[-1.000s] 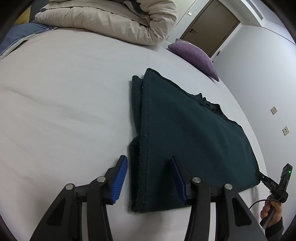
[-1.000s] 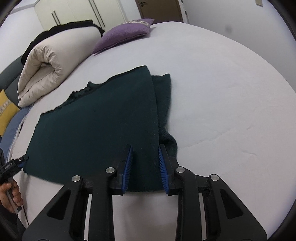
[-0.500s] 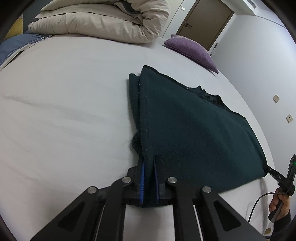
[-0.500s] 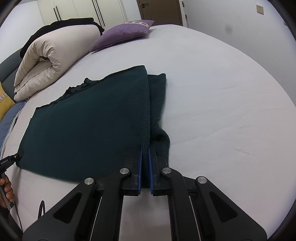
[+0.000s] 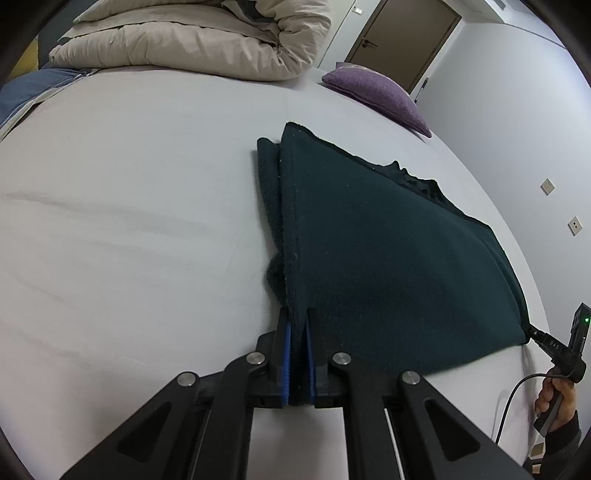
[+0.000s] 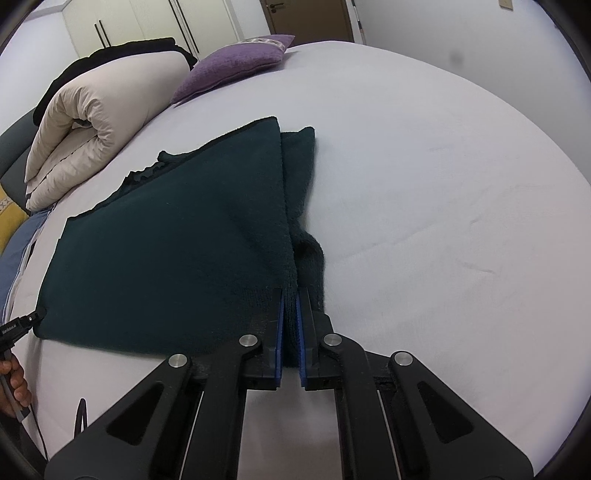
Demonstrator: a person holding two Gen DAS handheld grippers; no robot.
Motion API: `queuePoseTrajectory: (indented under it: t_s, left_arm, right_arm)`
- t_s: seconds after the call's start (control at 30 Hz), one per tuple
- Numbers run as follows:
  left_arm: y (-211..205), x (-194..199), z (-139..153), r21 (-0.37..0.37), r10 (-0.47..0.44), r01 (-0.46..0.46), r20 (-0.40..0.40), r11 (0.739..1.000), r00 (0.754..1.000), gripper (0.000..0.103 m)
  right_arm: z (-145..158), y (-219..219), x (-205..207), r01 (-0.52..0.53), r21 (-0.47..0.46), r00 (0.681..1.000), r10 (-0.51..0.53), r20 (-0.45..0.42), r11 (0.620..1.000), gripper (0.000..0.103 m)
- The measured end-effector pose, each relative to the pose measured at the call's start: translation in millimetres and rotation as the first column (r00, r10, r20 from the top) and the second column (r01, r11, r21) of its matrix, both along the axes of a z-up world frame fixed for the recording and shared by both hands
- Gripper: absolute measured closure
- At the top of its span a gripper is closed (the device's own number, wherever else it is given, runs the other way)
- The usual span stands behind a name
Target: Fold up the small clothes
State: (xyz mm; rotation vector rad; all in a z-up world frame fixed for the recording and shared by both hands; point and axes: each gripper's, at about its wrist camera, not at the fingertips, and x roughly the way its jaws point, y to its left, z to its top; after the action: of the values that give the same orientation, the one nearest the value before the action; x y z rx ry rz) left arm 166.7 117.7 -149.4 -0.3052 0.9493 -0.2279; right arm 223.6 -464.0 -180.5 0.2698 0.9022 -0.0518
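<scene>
The dark green fleece garment, folded flat mid-bed on the pale grey bed sheet, is clamped at its near corners by the left gripper and right gripper, with only the right wrist view showing white wardrobe doors.

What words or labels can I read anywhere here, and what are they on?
"DAS": small pale letters on the right gripper, seen in the left wrist view.
"GenRobot.AI": tiny print on the left gripper, seen in the right wrist view; blurred, so this reading is unsure.
No writing shows on the cloth, the pillow or the wall plates.
</scene>
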Motion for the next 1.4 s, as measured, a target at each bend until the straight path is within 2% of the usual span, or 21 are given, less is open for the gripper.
queuePoseTrajectory:
  t_s: [0.23,0.33,0.53,0.87,1.0,1.07,1.13,1.2,1.27,1.33,1.4]
  left_arm:
    - [2,-2,-3,0.001,0.002,-0.002,0.003,1.0,1.0,0.095]
    - [0,-7,-4,0.017,0.0,0.0,0.014,1.0,1.0,0.096]
    - [-2,-7,-5,0.016,0.011,-0.011,0.02,1.0,1.0,0.096]
    - [1,-12,-5,0.0,0.022,-0.022,0.015,1.0,1.0,0.095]
    - [8,-14,2,-0.021,0.053,-0.053,0.011,0.998,0.999,0.086]
    - [10,-19,15,-0.008,0.076,-0.076,0.036,0.997,0.996,0.084]
    - [11,-20,29,0.001,0.09,-0.09,0.071,0.996,0.993,0.073]
    - [3,-13,46,0.012,0.078,-0.08,0.113,0.997,0.991,0.066]
    - [-12,1,55,0.034,0.047,-0.052,0.134,0.998,0.99,0.065]
    - [-35,20,64,0.061,0.006,-0.016,0.162,0.998,0.987,0.062]
    - [-58,41,65,0.085,-0.035,0.021,0.157,0.996,0.987,0.06]
  right_arm:
    - [-10,-8,0,0.008,0.023,1.0,-0.008,-0.005,1.0,0.099]
    - [-9,-3,0,0.007,0.004,1.0,-0.007,-0.005,1.0,0.099]
    - [-12,-6,0,0.017,0.047,1.0,-0.017,0.0,0.999,0.098]
    - [-10,-2,-3,0.013,0.042,1.0,-0.013,-0.001,0.999,0.098]
    - [-4,-3,-8,0.013,0.068,1.0,-0.013,-0.003,0.998,0.094]
    - [4,-6,-16,0.037,0.085,0.999,-0.036,-0.01,0.996,0.087]
    - [18,-9,-26,0.077,0.087,0.997,-0.077,0.006,0.993,0.076]
    - [35,-7,-33,0.079,0.099,0.995,-0.084,0.047,0.992,0.075]
    - [53,5,-27,0.045,0.117,0.996,-0.054,0.075,0.992,0.075]
    - [68,27,-9,-0.031,0.175,0.994,0.012,0.105,0.984,0.075]
    - [73,48,13,-0.095,0.243,0.991,0.068,0.118,0.965,0.075]
